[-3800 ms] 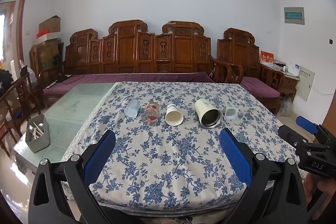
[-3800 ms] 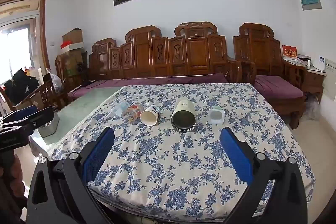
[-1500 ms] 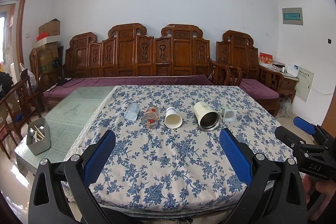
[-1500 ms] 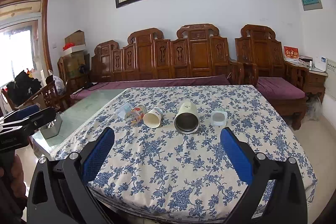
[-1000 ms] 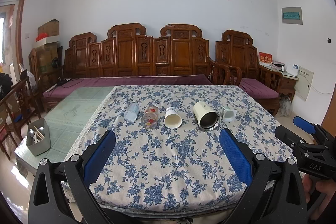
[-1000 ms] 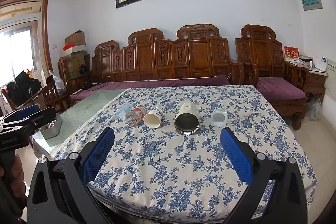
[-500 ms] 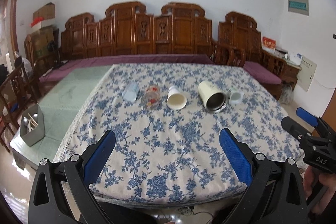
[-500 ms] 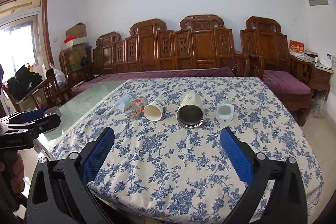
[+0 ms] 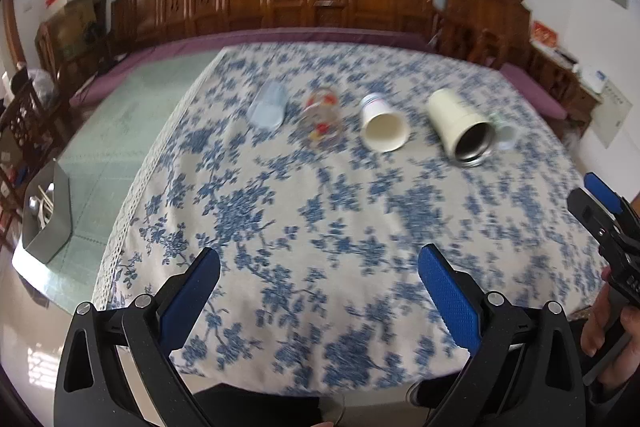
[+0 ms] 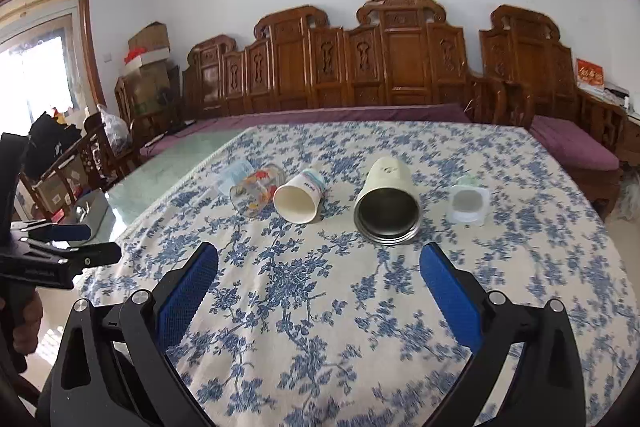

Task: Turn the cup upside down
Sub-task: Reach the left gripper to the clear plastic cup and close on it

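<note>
Paper and steel lie in one row across the blue-flowered cloth (image 10: 320,307): the white paper cup (image 10: 298,197) on its side, mouth toward the cameras, with the cream tumbler (image 10: 387,205) just to its right, also on its side, its metal mouth forward. Left of the cup lies a painted glass (image 10: 256,193), close beside it or touching, and beyond that a pale blue cup (image 9: 267,105); a small clear tub (image 10: 468,203) sits right of the tumbler. None of them has shifted from half a second ago. The change is in the views: the left gripper (image 9: 320,291) has tipped downward and closer, so the wall picture has dropped out of its view and the frame is blurred, while the right gripper (image 10: 318,285) has come nearer the row, the tumbler now just ahead between its pads. Both grippers stand wide and hold nothing. A grey caddy (image 9: 48,211) sits on the bare green tabletop (image 9: 116,139) left of the cloth.
</note>
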A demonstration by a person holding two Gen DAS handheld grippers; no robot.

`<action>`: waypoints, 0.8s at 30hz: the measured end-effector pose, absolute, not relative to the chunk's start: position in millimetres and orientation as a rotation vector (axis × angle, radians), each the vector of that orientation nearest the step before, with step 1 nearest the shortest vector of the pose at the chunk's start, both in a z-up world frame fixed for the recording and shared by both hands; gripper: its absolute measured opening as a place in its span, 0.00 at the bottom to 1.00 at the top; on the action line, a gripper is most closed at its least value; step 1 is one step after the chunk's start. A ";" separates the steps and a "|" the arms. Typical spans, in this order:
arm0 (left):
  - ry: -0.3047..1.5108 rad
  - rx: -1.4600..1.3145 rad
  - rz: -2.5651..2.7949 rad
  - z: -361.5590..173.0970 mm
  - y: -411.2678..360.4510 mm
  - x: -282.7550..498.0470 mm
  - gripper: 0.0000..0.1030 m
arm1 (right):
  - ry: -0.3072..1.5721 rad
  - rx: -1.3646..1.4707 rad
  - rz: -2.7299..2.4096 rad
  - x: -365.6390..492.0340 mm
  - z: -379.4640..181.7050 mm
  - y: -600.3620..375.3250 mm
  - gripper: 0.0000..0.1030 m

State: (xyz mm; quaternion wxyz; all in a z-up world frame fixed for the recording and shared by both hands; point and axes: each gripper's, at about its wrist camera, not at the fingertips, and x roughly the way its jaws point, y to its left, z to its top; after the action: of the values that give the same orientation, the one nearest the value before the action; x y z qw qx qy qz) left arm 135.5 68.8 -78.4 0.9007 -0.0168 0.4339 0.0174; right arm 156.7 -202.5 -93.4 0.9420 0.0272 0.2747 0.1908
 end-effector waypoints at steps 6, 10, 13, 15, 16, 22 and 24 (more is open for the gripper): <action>0.982 0.005 0.041 -94.6 90.2 179.4 0.93 | 0.609 0.055 0.429 205.4 -115.3 -174.7 0.98; 1.000 -0.007 0.024 -99.7 107.1 209.8 0.93 | 0.626 0.037 0.457 230.5 -123.0 -153.4 0.98; 1.003 0.022 0.016 -101.2 117.2 235.4 0.93 | 0.639 0.026 0.481 247.7 -128.7 -136.2 0.98; 1.018 0.040 0.020 -103.2 124.7 255.5 0.93 | 0.645 0.023 0.499 256.8 -132.1 -124.7 0.98; 1.023 0.049 0.022 -103.7 127.4 264.7 0.93 | 0.645 0.021 0.508 260.0 -133.9 -119.6 0.98; 1.040 0.099 0.016 -112.9 143.2 327.6 0.93 | 0.672 0.040 0.571 272.7 -148.6 -99.7 0.98; 1.054 0.086 0.008 -119.0 148.9 350.0 0.92 | 0.686 0.026 0.579 275.0 -156.5 -96.2 0.98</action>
State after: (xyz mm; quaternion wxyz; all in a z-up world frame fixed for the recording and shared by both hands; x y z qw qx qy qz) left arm 349.9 148.9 -119.0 0.8635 0.0408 0.5026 0.0039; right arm 275.0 -96.2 -156.5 0.9009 0.0124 0.3318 0.2797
